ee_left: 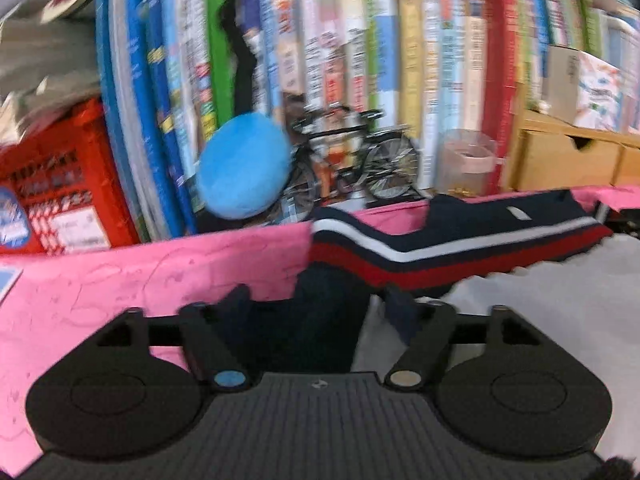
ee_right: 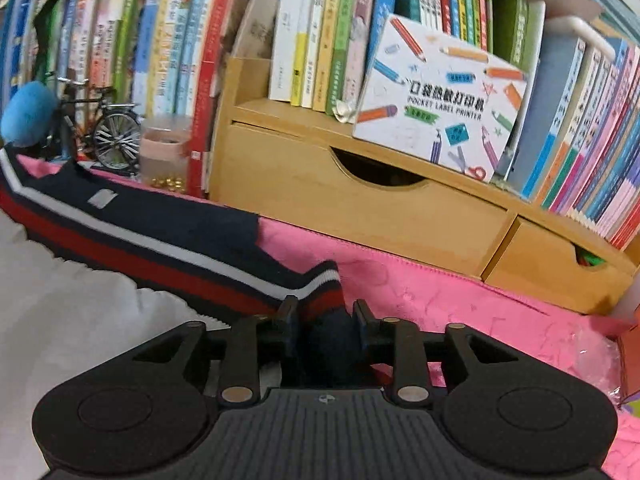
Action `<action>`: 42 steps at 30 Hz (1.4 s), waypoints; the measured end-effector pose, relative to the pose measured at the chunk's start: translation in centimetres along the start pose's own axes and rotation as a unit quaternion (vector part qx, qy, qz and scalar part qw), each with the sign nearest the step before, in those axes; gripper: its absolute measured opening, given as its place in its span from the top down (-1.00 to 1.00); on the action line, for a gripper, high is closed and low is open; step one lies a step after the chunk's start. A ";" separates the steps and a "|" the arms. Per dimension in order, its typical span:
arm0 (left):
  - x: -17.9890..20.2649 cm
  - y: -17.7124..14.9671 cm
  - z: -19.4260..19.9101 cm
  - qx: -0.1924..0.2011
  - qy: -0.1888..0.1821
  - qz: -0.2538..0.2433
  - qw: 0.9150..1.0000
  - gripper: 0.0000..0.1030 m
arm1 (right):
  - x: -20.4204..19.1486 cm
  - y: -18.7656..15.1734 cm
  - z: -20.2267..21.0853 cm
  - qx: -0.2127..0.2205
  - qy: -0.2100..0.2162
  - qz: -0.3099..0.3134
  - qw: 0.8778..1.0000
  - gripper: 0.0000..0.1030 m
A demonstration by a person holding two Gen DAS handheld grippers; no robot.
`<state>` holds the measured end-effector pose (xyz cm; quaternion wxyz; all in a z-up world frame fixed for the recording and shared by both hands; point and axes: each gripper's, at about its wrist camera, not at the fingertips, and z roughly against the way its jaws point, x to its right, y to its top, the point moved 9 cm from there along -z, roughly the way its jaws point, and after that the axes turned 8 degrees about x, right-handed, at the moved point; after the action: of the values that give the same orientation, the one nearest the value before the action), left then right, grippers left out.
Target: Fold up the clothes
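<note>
While the right gripper (ee_right: 322, 316) has its jaws clamped on the striped cuff of the navy sweater (ee_right: 160, 236), the left gripper (ee_left: 316, 300) holds jaws apart around dark cloth – likely stretching the garment across the pink worktop (ee_right: 440, 292) ahead for folding.

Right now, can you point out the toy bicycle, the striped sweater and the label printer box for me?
Toy bicycle (ee_left: 390, 160), left wrist view, on its right-hand wheel.
Striped sweater (ee_right: 160, 236), right wrist view, on the navy cloth beside the white stripe.
Label printer box (ee_right: 440, 96), right wrist view, on its printed front face.
</note>
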<state>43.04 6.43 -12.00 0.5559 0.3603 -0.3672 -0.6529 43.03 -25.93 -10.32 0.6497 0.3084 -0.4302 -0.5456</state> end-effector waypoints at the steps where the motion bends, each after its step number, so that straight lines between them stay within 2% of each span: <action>1: -0.3 0.1 -0.1 -0.006 0.007 0.007 1.000 -0.74 | 0.5 0.1 0.6 -0.001 -0.006 -0.013 1.000 0.04; 2: -0.6 0.2 0.1 -0.010 0.014 0.013 1.000 -0.75 | 0.9 0.2 1.3 -0.002 -0.011 -0.025 1.000 -0.30; 3: -0.8 0.4 0.9 -0.007 0.019 0.017 1.000 -0.75 | 1.4 0.3 1.9 -0.003 -0.017 -0.038 0.999 -0.49; 6: -1.3 1.3 5.0 0.026 0.031 0.011 0.999 -0.75 | 2.8 0.6 3.9 -0.005 -0.033 -0.076 0.997 -0.57; 8: -1.4 1.8 8.5 0.056 0.039 -0.009 0.998 -0.76 | 3.4 0.8 5.5 -0.004 -0.039 -0.097 0.995 -0.74; 11: -0.8 1.6 13.5 0.085 0.027 -0.024 0.996 -0.83 | 2.3 1.1 10.7 0.022 -0.009 -0.102 0.994 -0.77; 13: 0.2 0.3 16.4 0.093 0.008 -0.033 0.995 -0.93 | 0.6 0.3 14.7 0.034 0.039 -0.110 0.993 -0.77; 16: 1.6 -2.7 18.8 0.072 -0.018 -0.045 0.996 -0.95 | -2.4 -1.8 19.4 0.031 0.107 -0.113 0.987 -0.70; 17: 1.8 -3.8 18.9 0.059 -0.016 -0.052 0.997 -0.95 | -3.4 -2.9 20.5 0.025 0.125 -0.113 0.985 -0.66; 19: 1.6 -6.0 18.3 0.030 0.019 -0.074 0.997 -0.95 | -4.7 -4.6 22.0 0.014 0.143 -0.109 0.984 -0.57; 21: 0.7 -7.8 17.5 0.005 0.056 -0.088 0.995 -0.92 | -5.3 -6.4 22.6 0.002 0.131 -0.094 0.987 -0.52; 22: 0.1 -8.7 17.1 -0.006 0.075 -0.093 0.993 -0.93 | -4.8 -7.3 22.4 -0.007 0.108 -0.090 0.990 -0.51; 23: -0.4 -9.2 16.9 -0.013 0.086 -0.092 0.992 -0.97 | -3.9 -8.4 22.1 -0.019 0.085 -0.093 0.992 -0.43; 25: -1.1 -9.4 17.1 -0.012 0.079 -0.074 0.994 -0.99 | -1.4 -10.2 21.3 -0.037 0.043 -0.111 0.992 -0.21; 26: -1.2 -9.3 17.3 -0.012 0.085 -0.078 0.993 -0.99 | -0.4 -10.5 21.5 -0.035 0.028 -0.111 0.993 0.03; 27: -1.1 -9.1 17.6 -0.010 0.097 -0.092 0.991 -0.98 | 0.6 -10.6 21.7 -0.033 0.008 -0.107 0.994 0.06; 28: -0.8 -8.9 18.1 -0.003 0.106 -0.109 0.988 -0.96 | 1.3 -10.6 22.2 -0.032 -0.020 -0.091 0.995 0.07; 29: -0.3 -8.6 18.7 0.011 0.107 -0.132 0.985 -0.86 | 1.5 -10.3 22.8 -0.022 -0.031 -0.062 0.997 0.02; 30: 0.5 -8.4 19.5 0.027 0.098 -0.154 0.983 -0.83 | 1.0 -9.9 23.7 -0.003 -0.022 -0.021 1.000 0.01; 32: 3.0 -7.8 21.6 0.070 0.042 -0.192 0.978 -0.84 | -0.4 -9.3 25.2 0.032 0.001 0.058 0.998 -0.02; 34: 6.0 -7.7 23.0 0.100 -0.002 -0.240 0.966 -0.84 | -3.0 -9.1 25.4 0.052 0.041 0.113 0.991 -0.16; 35: 7.6 -7.8 23.5 0.112 -0.021 -0.265 0.957 -0.84 | -4.3 -9.0 25.5 0.062 0.061 0.141 0.986 -0.34; 36: 9.2 -7.8 24.1 0.124 -0.039 -0.291 0.948 -0.84 | -5.6 -9.0 25.6 0.072 0.081 0.168 0.980 -0.43; 38: 12.0 -8.4 24.7 0.135 -0.073 -0.334 0.930 -0.77 | -8.2 -8.9 25.9 0.092 0.120 0.223 0.963 -0.43; 39: 13.2 -8.8 24.7 0.137 -0.087 -0.351 0.922 -0.67 | -9.6 -9.0 26.1 0.102 0.140 0.249 0.953 -0.43; 42: 15.4 -9.9 23.8 0.131 -0.118 -0.388 0.905 -0.63 | -13.5 -9.2 26.7 0.130 0.197 0.328 0.915 -0.40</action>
<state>15.69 -5.87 -10.43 0.1589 0.4645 -0.3431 -0.8008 14.63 -12.89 -9.58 0.8178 0.3331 -0.4374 -0.1698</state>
